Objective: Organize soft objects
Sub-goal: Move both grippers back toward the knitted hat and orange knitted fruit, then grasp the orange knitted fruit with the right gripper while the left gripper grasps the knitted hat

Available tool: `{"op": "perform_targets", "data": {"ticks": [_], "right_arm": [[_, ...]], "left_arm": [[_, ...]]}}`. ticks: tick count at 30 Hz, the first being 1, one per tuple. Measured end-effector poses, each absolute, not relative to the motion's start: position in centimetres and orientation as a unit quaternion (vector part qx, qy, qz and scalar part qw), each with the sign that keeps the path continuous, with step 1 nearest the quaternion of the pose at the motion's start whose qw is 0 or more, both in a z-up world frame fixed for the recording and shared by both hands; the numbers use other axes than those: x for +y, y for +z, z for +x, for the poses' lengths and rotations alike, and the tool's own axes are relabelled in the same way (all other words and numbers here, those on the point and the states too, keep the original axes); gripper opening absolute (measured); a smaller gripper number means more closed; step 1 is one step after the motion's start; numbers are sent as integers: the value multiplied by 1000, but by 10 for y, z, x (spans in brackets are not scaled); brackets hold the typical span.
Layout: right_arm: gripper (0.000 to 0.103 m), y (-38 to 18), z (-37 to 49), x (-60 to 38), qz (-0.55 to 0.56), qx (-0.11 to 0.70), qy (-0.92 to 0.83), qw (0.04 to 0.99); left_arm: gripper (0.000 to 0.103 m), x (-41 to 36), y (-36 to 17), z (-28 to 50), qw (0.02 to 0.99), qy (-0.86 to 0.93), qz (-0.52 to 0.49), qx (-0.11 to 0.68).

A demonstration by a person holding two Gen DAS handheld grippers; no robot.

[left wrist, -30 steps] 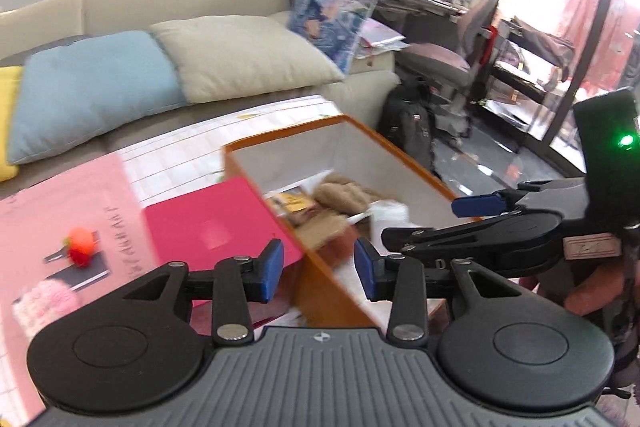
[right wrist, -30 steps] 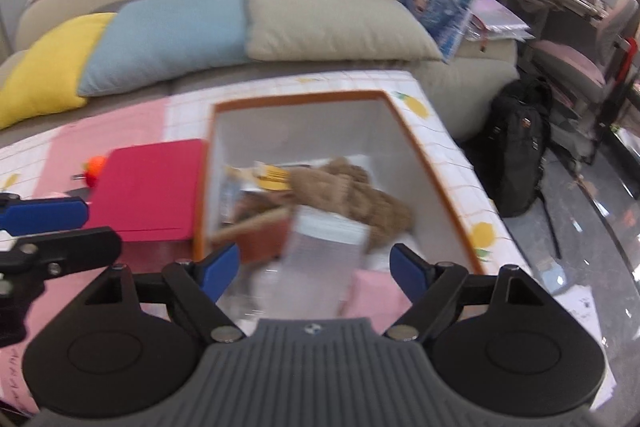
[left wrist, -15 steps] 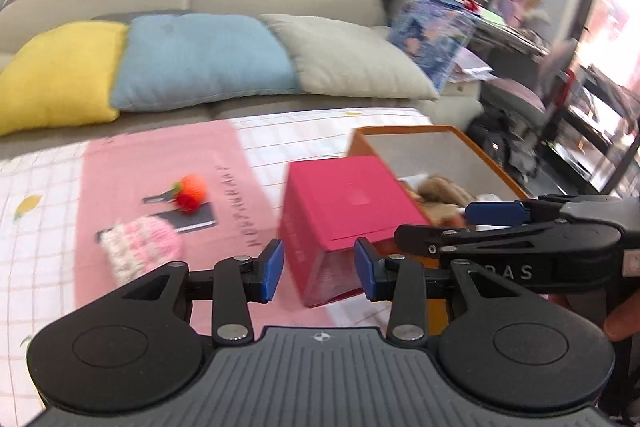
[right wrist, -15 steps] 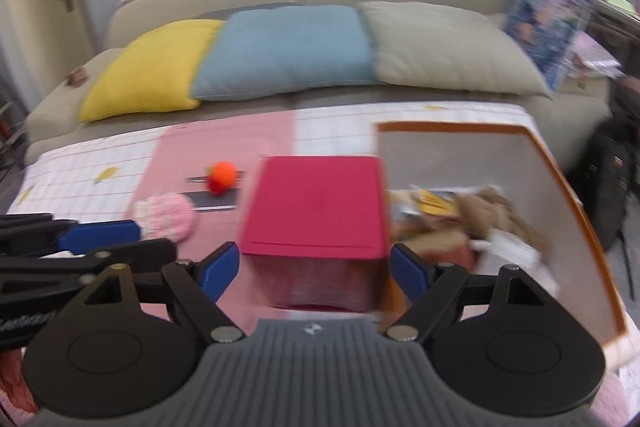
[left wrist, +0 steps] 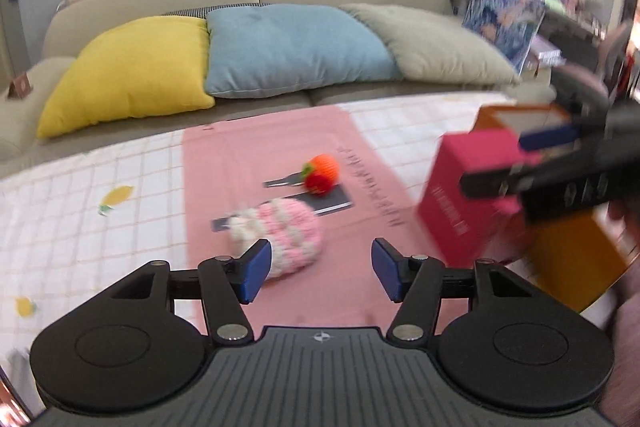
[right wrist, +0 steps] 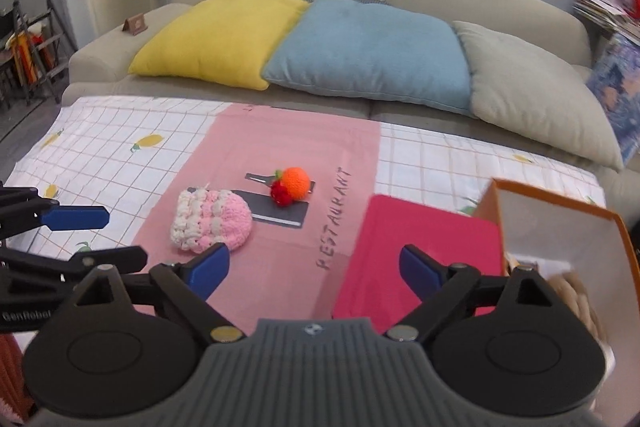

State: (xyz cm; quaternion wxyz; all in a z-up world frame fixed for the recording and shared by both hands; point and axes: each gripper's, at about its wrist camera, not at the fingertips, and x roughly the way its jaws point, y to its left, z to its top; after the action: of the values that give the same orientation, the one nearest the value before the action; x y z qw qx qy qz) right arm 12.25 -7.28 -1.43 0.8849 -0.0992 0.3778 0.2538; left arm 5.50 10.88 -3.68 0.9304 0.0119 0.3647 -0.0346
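So both grippers have swung away from the orange box [right wrist: 560, 223] and are now pointed back at the table, which I read as the last item being dropped off and the next pickup starting. A second ago the left gripper [left wrist: 316, 269] was nearly pinched together over the box; now its jaws are spread wide with nothing between them. The right gripper [right wrist: 316, 267] is wide apart too, also empty, same as it was.

Closest thing in the left view is the pink and white knitted piece [left wrist: 280, 231], lying on the pink mat [left wrist: 248, 155] just ahead of the left fingertips, a bit left of the gap's centre. My guess is that's the next target, and being squishy yarn it should be an easy pinch from above, though it could bunch up or drag the mat.

A little farther back sits the small orange and red knitted fruit [right wrist: 292, 185], resting on a dark printed patch, apart from the pink one.

Off to the right the red box [right wrist: 420, 259] stands touching the orange box, which already has some brown soft stuff inside at its edge.

Behind the table: the sofa with yellow, blue and beige cushions
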Motion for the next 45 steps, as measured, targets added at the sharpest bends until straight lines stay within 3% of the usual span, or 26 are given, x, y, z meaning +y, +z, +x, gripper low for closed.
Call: {"op": "perform_targets", "data": {"ticks": [12, 22, 26, 36, 41, 45], "right_arm": [[92, -44, 174, -13, -151, 410, 280, 855], [87, -64, 211, 23, -157, 428, 273, 847], [79, -75, 224, 36, -166, 436, 263, 844], [71, -105, 263, 60, -147, 455, 229, 848], [65, -120, 276, 68, -148, 465, 218, 845], [64, -126, 281, 71, -150, 469, 215, 843]], "left_arm": [[81, 126, -70, 109, 915, -64, 93, 387], [83, 172, -104, 161, 895, 10, -75, 441], [83, 175, -120, 170, 884, 18, -94, 458], [87, 177, -130, 182, 868, 41, -137, 476], [67, 169, -128, 194, 852, 45, -127, 506], [61, 163, -127, 204, 837, 61, -117, 531]]}}
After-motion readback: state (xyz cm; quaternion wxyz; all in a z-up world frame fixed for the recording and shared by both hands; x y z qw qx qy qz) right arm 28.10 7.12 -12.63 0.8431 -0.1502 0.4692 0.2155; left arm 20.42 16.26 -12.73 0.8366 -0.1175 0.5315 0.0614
